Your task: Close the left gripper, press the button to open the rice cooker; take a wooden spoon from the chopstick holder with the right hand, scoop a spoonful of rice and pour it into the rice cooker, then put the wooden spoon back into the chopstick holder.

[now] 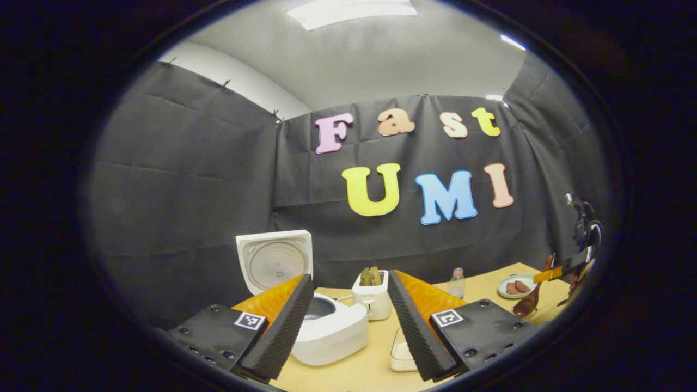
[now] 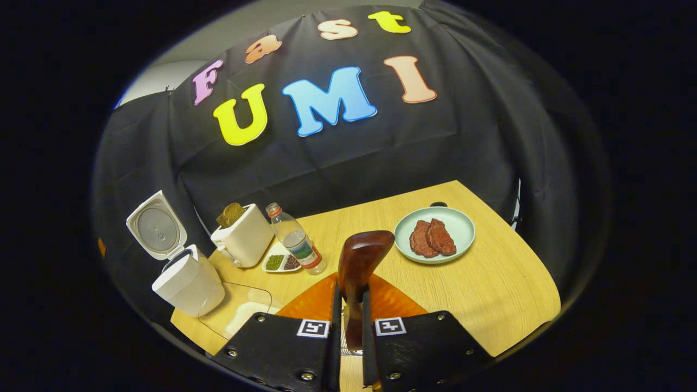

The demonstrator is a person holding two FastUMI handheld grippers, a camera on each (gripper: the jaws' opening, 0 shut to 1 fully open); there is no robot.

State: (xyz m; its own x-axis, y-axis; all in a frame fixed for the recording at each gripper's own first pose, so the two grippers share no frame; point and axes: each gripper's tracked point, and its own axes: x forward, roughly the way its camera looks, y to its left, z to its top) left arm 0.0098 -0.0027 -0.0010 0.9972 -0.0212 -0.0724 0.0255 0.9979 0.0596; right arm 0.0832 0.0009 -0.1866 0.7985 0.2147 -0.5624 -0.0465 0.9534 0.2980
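Observation:
The white rice cooker (image 1: 332, 329) stands on the table with its lid (image 1: 275, 261) raised; its pot opening shows behind my left finger. My left gripper (image 1: 348, 277) hovers open in front of it, holding nothing. My right gripper (image 2: 348, 305) is shut on the dark wooden spoon (image 2: 360, 256), whose broad end sticks out past the fingertips, above the table between bottle and plate. In the left gripper view the spoon (image 1: 529, 302) hangs at the far right from the right gripper (image 1: 547, 275). A clear container of rice (image 2: 239, 313) lies beside the cooker (image 2: 188, 283).
A white toaster (image 2: 242, 237) with bread stands behind the cooker. Next to it are a plastic bottle (image 2: 297, 239) and a small dish of beans (image 2: 281, 263). A pale green plate (image 2: 457, 220) with two meat pieces sits at the right. Black cloth walls the table's far side.

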